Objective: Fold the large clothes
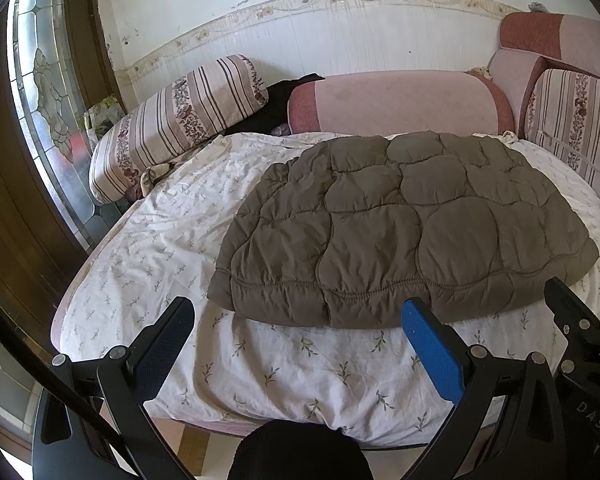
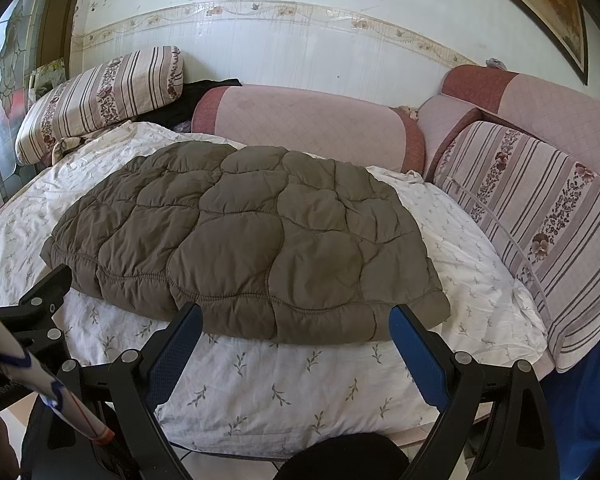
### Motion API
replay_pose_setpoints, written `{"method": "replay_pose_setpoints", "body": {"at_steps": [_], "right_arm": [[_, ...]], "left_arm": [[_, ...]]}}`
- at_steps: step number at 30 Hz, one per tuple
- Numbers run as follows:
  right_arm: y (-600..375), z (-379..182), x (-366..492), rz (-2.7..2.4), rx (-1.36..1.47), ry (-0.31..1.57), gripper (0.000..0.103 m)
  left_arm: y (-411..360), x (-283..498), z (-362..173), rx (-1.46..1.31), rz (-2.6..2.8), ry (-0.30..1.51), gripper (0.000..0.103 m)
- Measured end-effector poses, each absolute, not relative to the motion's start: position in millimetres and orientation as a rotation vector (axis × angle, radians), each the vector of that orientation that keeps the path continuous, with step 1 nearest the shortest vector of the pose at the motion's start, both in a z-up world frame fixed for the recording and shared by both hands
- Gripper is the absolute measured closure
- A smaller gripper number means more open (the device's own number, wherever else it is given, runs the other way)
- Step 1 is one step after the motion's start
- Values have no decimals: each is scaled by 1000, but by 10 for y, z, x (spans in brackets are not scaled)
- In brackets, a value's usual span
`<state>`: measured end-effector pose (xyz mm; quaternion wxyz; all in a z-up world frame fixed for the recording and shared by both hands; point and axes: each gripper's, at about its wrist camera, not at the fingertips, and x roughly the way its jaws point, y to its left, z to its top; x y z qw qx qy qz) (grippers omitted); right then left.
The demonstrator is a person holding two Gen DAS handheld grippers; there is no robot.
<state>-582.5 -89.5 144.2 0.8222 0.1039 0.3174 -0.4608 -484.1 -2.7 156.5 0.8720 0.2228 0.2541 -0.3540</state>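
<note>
Here, folded brown quilted jacket [image 1: 404,224] long axis crosswise on bed [image 1: 148,240], left gripper [image 1: 300,320] and right gripper [image 2: 296,324] wide, empty

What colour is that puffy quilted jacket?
Olive-brown quilted jacket, clearest in the right wrist view.

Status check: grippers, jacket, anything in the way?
Left gripper open, empty. Right gripper open, empty. Brown quilted jacket flat on sheet. Nothing blocking near hem.

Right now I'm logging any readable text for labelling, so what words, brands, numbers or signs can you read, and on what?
"DAS": pale letters on the black gripper body at the right edge of the left wrist view; it may be cut off.
Pale print starting "G" on the black gripper body at the left edge of the right wrist view: too blurred to read.
The brown quilted jacket and the floral sheet show no text.
</note>
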Motion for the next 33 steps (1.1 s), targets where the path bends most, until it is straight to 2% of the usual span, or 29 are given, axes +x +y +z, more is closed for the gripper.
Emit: {"method": "replay_pose_setpoints", "body": {"at_steps": [33], "right_arm": [[-609, 1773, -6069, -994, 157, 589, 6]], "left_arm": [[218, -5098, 1808, 433, -753, 447, 0]]}}
